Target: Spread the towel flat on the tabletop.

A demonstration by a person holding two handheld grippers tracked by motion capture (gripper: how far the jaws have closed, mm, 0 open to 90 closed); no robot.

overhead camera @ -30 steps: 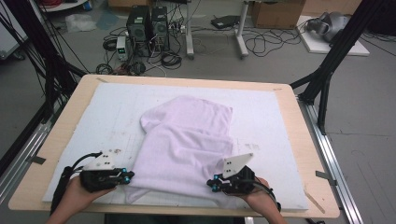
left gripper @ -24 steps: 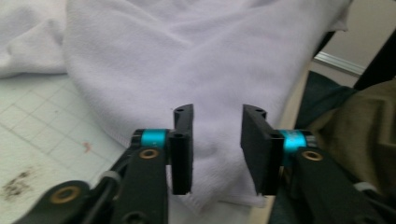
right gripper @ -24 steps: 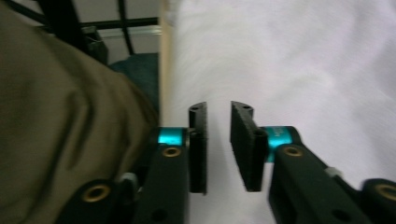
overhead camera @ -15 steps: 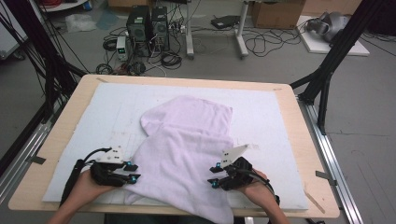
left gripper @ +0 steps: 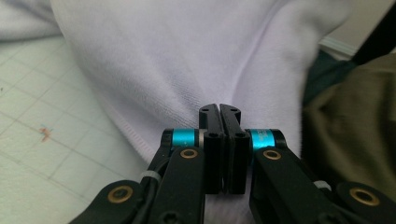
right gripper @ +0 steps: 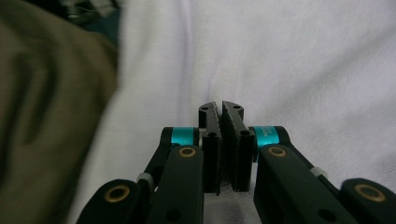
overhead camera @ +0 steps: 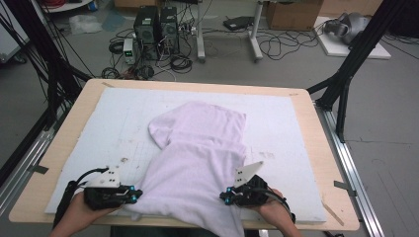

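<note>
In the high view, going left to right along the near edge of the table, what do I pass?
Left claw → pale lilac garment, its near hem hanging over the table edge → right claw → bare strip of white mat → wooden table edge.

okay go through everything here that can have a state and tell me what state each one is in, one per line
White garment: partly folded on the mat, near end hanging over the table edge.
Left gripper: jaws just reclosed, shut at the garment's edge.
Right gripper: jaws just reclosed, shut at the garment.
Mat: flat on the table.
</note>
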